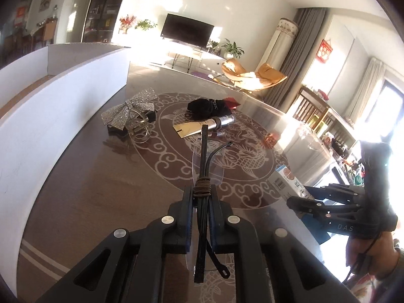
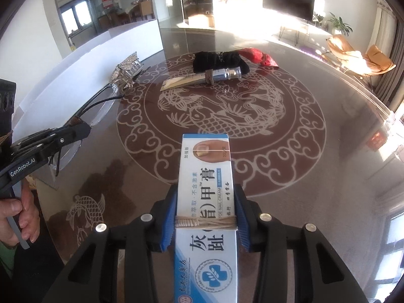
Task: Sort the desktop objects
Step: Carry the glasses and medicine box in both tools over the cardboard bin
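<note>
My left gripper (image 1: 201, 197) is shut on folded rimless glasses (image 1: 203, 156) with black arms, held above the table; they also show in the right wrist view (image 2: 101, 109). My right gripper (image 2: 205, 202) is shut on a white and blue nail cream box (image 2: 205, 176), bound with a rubber band; the box also shows at the right of the left wrist view (image 1: 285, 179). On the table lie a rhinestone bow clip (image 1: 127, 109), a clear claw clip (image 1: 139, 126), a gold and silver tube (image 2: 202, 77), a black cloth bundle (image 2: 219, 60) and a red item (image 2: 260, 56).
A white storage box (image 1: 50, 93) with a divider stands along the table's left side. The round table (image 2: 315, 151) has a glass top over a carved fish pattern; its edge curves at the right. A living room lies beyond.
</note>
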Demonstrator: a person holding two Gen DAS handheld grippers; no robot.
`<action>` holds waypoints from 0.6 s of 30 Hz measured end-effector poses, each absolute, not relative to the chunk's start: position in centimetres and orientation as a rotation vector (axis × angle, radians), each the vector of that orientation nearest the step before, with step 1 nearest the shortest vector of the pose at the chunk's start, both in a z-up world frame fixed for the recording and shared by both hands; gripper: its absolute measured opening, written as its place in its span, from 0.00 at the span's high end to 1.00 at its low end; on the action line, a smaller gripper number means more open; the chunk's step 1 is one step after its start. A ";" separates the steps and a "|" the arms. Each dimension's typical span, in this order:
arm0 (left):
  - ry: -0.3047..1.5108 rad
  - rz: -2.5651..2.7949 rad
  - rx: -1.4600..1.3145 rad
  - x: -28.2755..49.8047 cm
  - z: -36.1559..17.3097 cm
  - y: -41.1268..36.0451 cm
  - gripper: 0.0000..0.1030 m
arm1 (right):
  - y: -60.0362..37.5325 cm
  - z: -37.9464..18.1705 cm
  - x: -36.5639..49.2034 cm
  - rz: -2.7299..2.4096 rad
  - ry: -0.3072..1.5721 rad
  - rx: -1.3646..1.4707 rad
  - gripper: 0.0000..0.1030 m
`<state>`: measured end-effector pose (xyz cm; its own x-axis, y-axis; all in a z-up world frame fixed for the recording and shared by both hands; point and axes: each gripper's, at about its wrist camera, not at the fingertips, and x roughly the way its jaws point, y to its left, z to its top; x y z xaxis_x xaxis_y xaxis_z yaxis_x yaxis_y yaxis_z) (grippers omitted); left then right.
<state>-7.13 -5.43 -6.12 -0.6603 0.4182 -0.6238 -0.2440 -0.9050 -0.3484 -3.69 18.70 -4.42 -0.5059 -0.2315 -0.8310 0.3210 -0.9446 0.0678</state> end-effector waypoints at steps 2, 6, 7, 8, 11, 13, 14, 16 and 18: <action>-0.396 2.557 -1.001 -6.2 -5.4 -6.3 0.90 | 18.8 -3.8 -3.0 -2.486 0.111 1.316 0.59; -0.451 2.619 -0.924 -3.7 -3.4 -8.1 0.90 | 18.2 -1.9 -2.7 -2.484 0.079 1.256 0.59; -0.460 2.639 -0.909 -3.3 -2.9 -8.6 0.90 | 17.7 -1.3 -2.8 -2.481 0.083 1.236 0.59; -0.479 2.657 -0.898 -2.9 -2.2 -9.3 0.90 | 17.3 -0.6 -2.9 -2.474 0.085 1.215 0.59; -0.577 2.708 -0.847 -2.3 0.3 -12.2 0.90 | 14.8 1.5 -4.0 -2.437 0.101 1.159 0.59; -0.623 2.759 -0.826 -2.2 2.1 -14.6 0.90 | 12.3 3.1 -5.2 -2.405 0.108 1.111 0.59; -0.640 2.790 -0.828 -2.3 2.8 -16.0 0.90 | 10.9 3.9 -5.9 -2.391 0.114 1.083 0.59; -0.658 2.876 -0.845 -2.8 4.1 -19.0 0.90 | 7.5 5.7 -7.2 -2.354 0.117 1.026 0.59; -0.689 2.956 -0.890 -3.6 4.8 -22.0 0.90 | 3.5 7.3 -8.7 -2.307 0.117 0.972 0.59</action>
